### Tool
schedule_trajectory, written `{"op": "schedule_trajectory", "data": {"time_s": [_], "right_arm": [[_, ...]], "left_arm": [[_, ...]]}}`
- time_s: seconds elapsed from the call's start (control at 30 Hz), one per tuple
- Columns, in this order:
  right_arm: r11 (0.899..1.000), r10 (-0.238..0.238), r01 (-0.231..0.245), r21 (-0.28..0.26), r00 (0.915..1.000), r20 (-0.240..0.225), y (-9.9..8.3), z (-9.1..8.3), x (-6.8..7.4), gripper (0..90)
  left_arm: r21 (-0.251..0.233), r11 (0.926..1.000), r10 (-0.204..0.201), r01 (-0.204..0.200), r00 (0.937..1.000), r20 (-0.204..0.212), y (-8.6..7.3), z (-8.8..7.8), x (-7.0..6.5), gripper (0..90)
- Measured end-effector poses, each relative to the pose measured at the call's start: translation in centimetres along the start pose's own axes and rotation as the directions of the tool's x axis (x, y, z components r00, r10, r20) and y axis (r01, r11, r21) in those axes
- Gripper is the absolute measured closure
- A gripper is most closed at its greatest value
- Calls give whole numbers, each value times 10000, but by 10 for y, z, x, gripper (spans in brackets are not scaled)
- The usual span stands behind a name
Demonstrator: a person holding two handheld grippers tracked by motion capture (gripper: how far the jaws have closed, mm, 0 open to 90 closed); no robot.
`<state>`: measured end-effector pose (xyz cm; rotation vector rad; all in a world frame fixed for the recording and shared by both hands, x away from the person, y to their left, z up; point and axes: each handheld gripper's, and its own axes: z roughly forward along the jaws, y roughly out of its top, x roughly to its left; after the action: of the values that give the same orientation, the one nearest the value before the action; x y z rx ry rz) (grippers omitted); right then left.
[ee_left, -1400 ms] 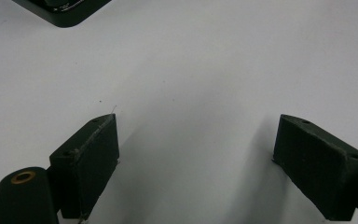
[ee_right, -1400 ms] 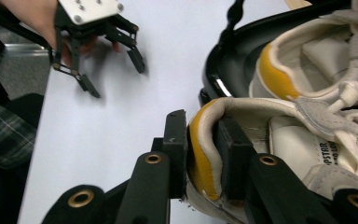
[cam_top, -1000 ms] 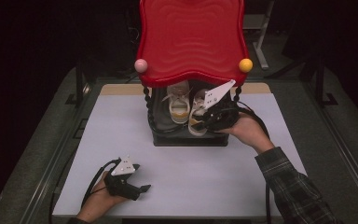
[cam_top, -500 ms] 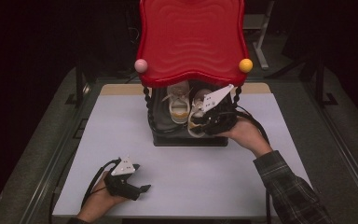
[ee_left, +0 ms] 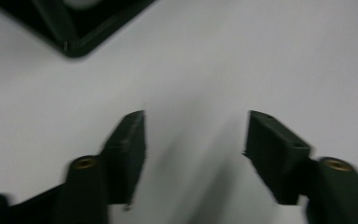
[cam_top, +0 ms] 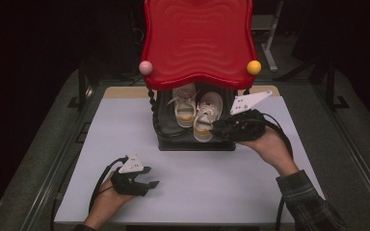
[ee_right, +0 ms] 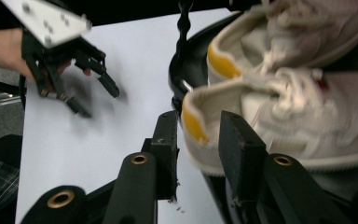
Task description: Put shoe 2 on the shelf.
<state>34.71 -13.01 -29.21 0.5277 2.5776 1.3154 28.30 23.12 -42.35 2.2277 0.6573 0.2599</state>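
Note:
Two white shoes with yellow heel tabs stand side by side on the black bottom tray (cam_top: 173, 142) of a rack with a red wavy top (cam_top: 197, 43). My right gripper (cam_top: 216, 129) reaches in from the right at the heel of the right shoe (cam_top: 207, 113). In the right gripper view that shoe (ee_right: 307, 116) is blurred, and its heel lies between the jaws of the right gripper (ee_right: 198, 119), which have just been closing; I see no firm press. The left shoe (cam_top: 185, 103) stands beside it. My left gripper (cam_top: 150, 177) hovers over the front left of the table, its jaws just narrowed, with nothing between them.
The white tabletop (cam_top: 250, 192) spreads out in front of the rack. A pink ball (cam_top: 146, 67) and a yellow ball (cam_top: 254, 67) sit at the front corners of the red top, which overhangs the shoes. A twisted black post (ee_right: 182, 28) stands at the tray's corner (ee_left: 74, 42).
My right gripper has drawn back a little toward the front right, beside the shoe's heel. The left gripper has lifted slightly off the table, and its jaws stand closer together.

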Motion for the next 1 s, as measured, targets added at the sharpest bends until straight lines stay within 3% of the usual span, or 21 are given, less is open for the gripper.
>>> {"op": "schedule_trajectory", "data": {"time_s": [0.17, 0.2, 0.33, 0.53, 0.63, 0.77, 1.0], "right_arm": [[9987, 507, -507, -57, 9987, 33, -24, 1, 2, 789], [9987, 507, -507, -57, 9987, 33, -24, 1, 2, 789], [9969, 786, -787, 9, 9964, 321, -40, 9, -1, 859], [9928, 1185, -1193, 61, 9903, 718, -45, 20, -11, 897], [9929, 1170, -1183, 148, 9905, 726, -44, 24, -11, 897], [9927, 1155, -1179, 240, 9898, 838, -43, 29, -11, 897], [9912, 1287, -1312, 162, 9858, 1078, -40, 27, -13, 898]], "left_arm": [[-386, 9988, 328, -313, 9987, 399, 35, 0, -1, 722], [-394, 9983, 455, -437, 9979, 460, 42, 1, -1, 722], [-667, 9960, 632, -587, 9957, 672, 70, 9, 1, 885], [-1307, 9869, 1027, -946, 9931, 570, 113, 29, 6, 898], [-1520, 9835, 1095, -982, 9916, 682, 121, 33, 7, 898], [-1952, 9726, 1441, -1261, 9862, 811, 131, 39, 6, 898], [-2259, 9605, 1867, -1627, 9784, 892, 141, 41, 7, 899]]}}
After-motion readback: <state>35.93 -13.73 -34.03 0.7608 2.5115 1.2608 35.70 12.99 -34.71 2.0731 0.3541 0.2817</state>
